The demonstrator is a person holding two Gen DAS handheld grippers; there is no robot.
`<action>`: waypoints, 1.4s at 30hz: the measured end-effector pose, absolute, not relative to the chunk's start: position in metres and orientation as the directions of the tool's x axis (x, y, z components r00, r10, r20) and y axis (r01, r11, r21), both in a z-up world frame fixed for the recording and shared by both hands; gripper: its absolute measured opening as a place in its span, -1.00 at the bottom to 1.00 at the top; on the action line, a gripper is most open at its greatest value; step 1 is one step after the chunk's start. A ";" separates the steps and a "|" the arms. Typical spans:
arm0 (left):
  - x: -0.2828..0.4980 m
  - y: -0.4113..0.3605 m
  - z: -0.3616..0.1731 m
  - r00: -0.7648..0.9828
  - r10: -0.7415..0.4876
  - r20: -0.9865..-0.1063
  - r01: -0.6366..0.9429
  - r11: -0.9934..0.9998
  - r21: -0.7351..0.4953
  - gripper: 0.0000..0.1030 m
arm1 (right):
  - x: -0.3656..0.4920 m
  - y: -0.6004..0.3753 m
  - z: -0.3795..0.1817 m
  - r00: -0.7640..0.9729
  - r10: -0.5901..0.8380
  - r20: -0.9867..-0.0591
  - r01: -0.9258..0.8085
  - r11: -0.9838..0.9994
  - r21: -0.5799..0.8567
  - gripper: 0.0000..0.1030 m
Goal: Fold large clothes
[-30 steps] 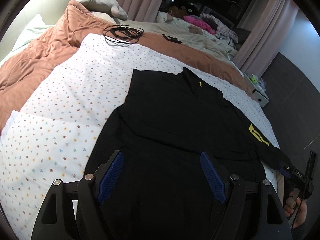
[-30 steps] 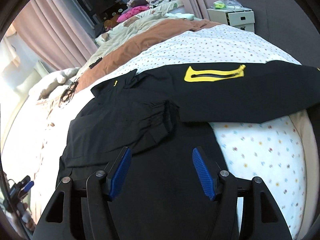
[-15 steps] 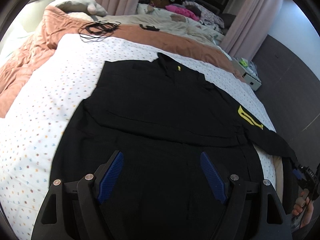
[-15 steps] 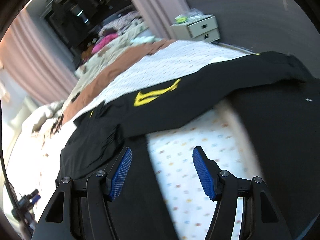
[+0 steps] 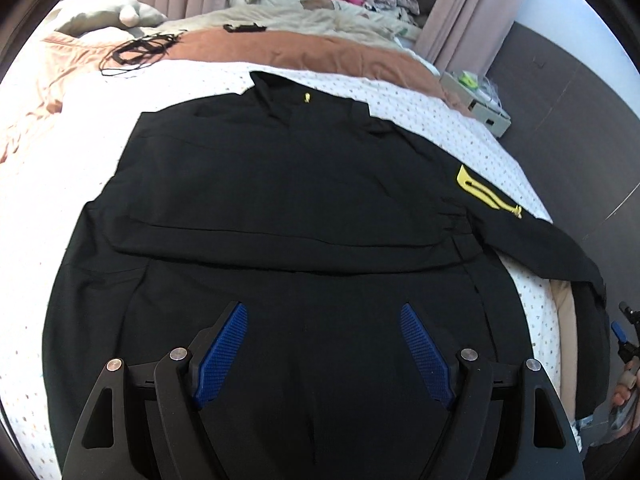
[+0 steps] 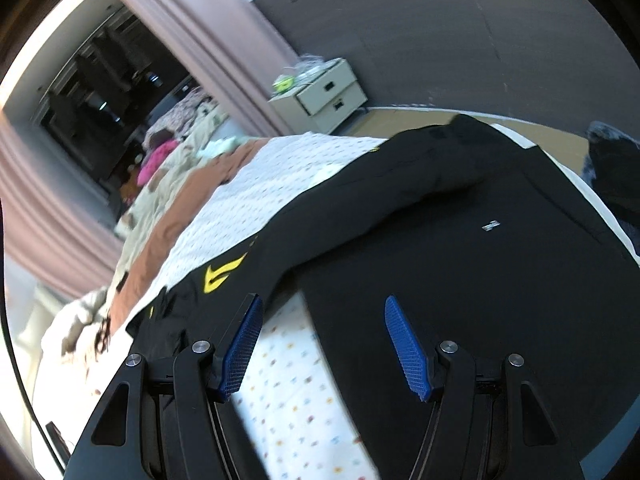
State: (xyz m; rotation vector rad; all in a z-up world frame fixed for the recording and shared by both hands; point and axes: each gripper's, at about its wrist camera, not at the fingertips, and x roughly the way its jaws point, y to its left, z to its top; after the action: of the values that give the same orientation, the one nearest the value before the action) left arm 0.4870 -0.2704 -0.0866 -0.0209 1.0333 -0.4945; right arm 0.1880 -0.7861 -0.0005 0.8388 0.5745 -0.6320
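Observation:
A large black jacket (image 5: 280, 184) lies flat on the dotted white sheet (image 5: 60, 160), collar at the far end. One sleeve is folded across its body. The other sleeve, with a yellow logo (image 5: 480, 192), runs out to the right and over the bed's edge. My left gripper (image 5: 322, 306) hovers open over the jacket's lower half, nothing between its blue pads. In the blurred, tilted right wrist view, my right gripper (image 6: 323, 300) is open above the sheet (image 6: 288, 380) beside that sleeve (image 6: 360, 200), holding nothing. A broad black surface (image 6: 480, 280) fills its right side; I cannot tell what it is.
A brown duvet (image 5: 320, 48) crosses the bed beyond the jacket, with black cables (image 5: 136, 46) and a pillow (image 5: 100, 16) at the far left. A white nightstand (image 6: 328, 96) stands by pink curtains and a dark wall. A hand (image 5: 624, 384) shows at the right edge.
The left gripper has slid right, from the jacket's left edge to over its middle. The right gripper has swung right off the jacket body to the outstretched sleeve, rolling as it went. Both stay open.

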 end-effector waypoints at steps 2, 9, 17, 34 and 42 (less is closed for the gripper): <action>0.493 -0.278 -0.095 0.398 -0.396 -0.828 0.384 0.891 -0.242 0.56 | 0.189 -0.797 -0.006 0.678 -0.275 -0.682 0.708 0.495 0.504 0.20; 0.516 -0.301 -0.129 0.348 -0.351 -0.869 0.375 0.902 -0.214 0.56 | 0.213 -0.835 -0.024 0.683 -0.272 -0.678 0.713 0.449 0.538 0.11; 0.545 -0.319 -0.173 0.294 -0.306 -0.905 0.364 0.912 -0.189 0.56 | 0.231 -0.859 -0.050 0.667 -0.253 -0.701 0.733 0.394 0.555 -0.17; 0.593 -0.347 -0.180 0.307 -0.300 -0.903 0.370 0.912 -0.177 0.56 | 0.272 -0.821 0.061 0.786 -0.316 -0.532 0.600 0.597 0.532 -0.90; 0.575 -0.313 -0.164 0.283 -0.378 -0.881 0.364 0.893 -0.266 0.56 | 0.330 -0.760 0.131 0.846 -0.263 -0.464 0.488 0.732 0.476 -0.90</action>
State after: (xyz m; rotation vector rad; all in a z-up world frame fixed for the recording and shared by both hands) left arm 0.5750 -0.3129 -0.1641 -0.0134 1.1837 -0.4964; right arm 0.3300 -0.7601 0.1306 0.6243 0.3832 -0.4244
